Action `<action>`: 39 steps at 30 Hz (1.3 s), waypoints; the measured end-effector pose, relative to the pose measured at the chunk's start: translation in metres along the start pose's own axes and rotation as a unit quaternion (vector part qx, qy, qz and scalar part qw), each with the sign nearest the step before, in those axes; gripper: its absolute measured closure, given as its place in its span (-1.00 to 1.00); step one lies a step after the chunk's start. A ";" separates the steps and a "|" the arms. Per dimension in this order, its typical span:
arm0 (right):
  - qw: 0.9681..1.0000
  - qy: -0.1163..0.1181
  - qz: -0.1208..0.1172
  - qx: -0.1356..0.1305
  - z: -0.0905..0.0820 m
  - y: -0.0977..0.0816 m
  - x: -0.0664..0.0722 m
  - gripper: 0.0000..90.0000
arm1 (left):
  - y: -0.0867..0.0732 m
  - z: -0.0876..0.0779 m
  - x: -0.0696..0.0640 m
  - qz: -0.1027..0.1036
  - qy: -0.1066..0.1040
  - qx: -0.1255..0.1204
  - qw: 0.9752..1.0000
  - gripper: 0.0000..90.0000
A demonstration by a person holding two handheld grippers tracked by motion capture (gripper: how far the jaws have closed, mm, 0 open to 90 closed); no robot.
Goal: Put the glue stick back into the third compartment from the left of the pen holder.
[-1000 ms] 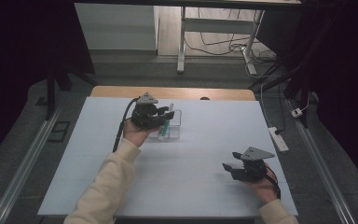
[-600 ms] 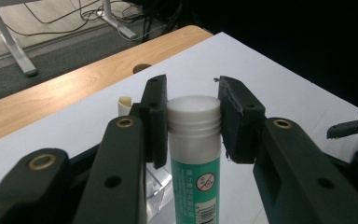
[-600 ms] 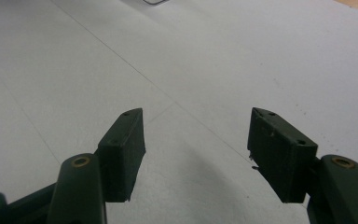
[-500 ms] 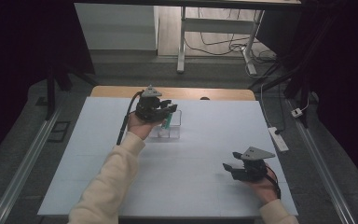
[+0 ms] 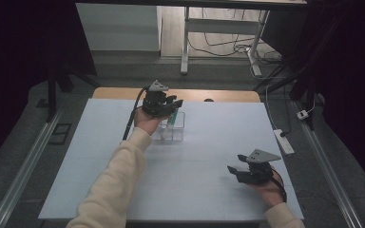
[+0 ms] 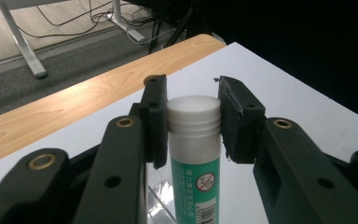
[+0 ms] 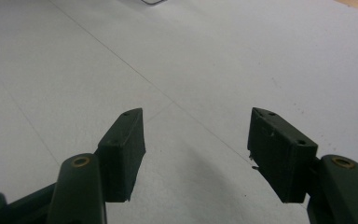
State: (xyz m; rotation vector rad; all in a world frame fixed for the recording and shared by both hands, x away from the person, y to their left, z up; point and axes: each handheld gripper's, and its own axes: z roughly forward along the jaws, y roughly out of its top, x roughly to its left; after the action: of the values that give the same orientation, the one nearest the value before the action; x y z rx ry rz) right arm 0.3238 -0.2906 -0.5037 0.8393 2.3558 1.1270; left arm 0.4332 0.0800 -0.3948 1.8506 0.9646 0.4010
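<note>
We see a white table [image 5: 204, 152] with a wooden strip [image 5: 218, 95] along its far edge. Directly on it stands a clear container [image 5: 173, 128], just below the left claw [image 5: 171, 105] and well apart from the right claw [image 5: 235, 170].

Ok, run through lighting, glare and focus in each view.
High view: dim, sides black, white table evenly lit. Left gripper view: glue stick sharp between the left tongs, glare on the clear box below. Right gripper view: right tongs cast a soft shadow on the table, no glare.
</note>
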 end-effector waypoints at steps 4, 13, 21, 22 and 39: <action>1.000 0.000 0.000 -0.001 0.000 0.000 0.000 -0.19 | 0.001 0.004 0.000 0.002 0.002 -0.001 1.000 0.44; 1.000 0.001 0.000 0.000 0.000 0.000 0.000 -0.19 | 0.002 0.018 0.003 0.001 0.011 -0.002 1.000 0.44; 1.000 0.000 0.001 0.000 0.000 0.000 -0.001 -0.19 | 0.002 0.035 0.006 0.000 0.017 0.000 1.000 0.44; 1.000 -0.001 0.000 0.000 0.000 0.000 -0.001 -0.19 | 0.002 0.037 0.007 0.000 0.016 0.000 1.000 0.43; 1.000 0.000 0.002 0.002 0.000 -0.001 -0.002 -0.19 | 0.000 0.044 0.009 0.004 0.014 -0.003 1.000 0.20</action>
State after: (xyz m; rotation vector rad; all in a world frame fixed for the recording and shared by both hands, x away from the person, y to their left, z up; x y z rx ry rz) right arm 0.3249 -0.2924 -0.5047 0.8452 2.3576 1.1245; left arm 0.4664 0.0601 -0.4168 1.8486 0.9743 0.4341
